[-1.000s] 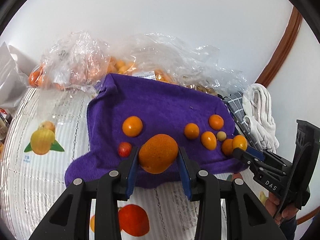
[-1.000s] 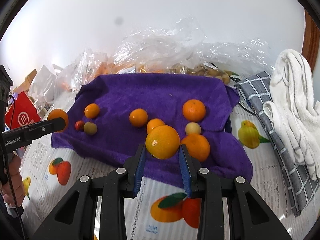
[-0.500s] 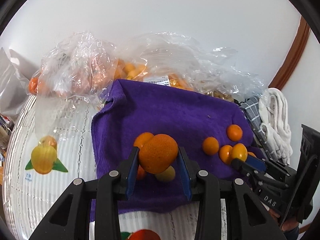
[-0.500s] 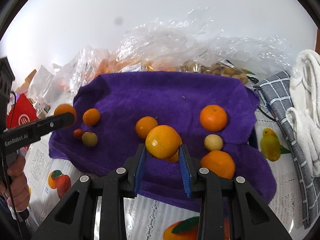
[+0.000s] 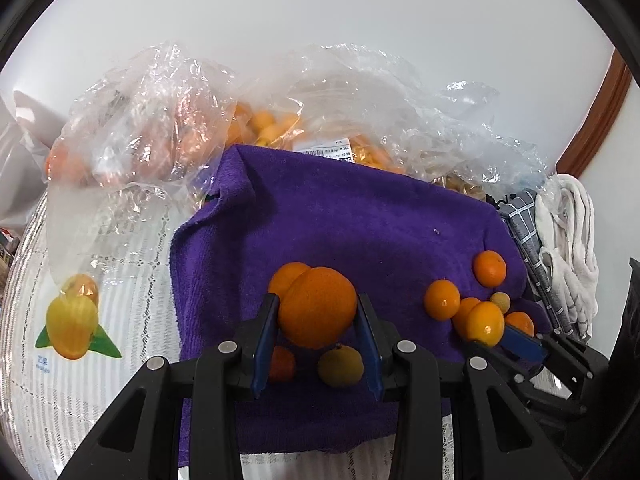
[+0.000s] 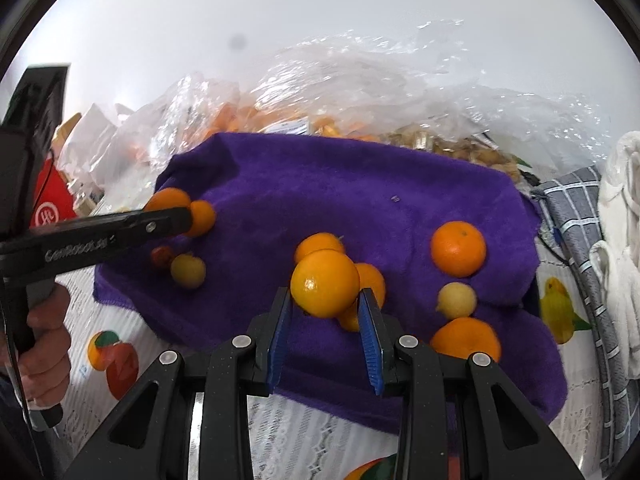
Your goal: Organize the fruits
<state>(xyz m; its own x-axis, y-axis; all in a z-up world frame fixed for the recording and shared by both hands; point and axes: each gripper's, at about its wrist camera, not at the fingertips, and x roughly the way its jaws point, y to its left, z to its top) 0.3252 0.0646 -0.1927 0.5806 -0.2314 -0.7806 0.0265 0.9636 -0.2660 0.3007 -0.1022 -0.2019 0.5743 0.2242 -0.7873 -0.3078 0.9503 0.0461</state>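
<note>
Over a purple towel (image 5: 360, 224), our left gripper (image 5: 316, 320) clamps an orange (image 5: 318, 306) above a red fruit (image 5: 282, 364) and a yellow fruit (image 5: 341, 365). To the right, our right gripper (image 6: 325, 312) grips a mandarin (image 6: 325, 282), near a tangerine (image 6: 458, 249) lying on the towel.

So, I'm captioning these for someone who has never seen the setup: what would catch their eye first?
Most likely the purple towel spread across the middle of the table, dotted with loose oranges and smaller fruits. Next, each gripper holds fruit above it: the left gripper holds an orange, the right gripper a yellower orange. Behind the towel lie crinkled clear plastic bags of more fruit.
</note>
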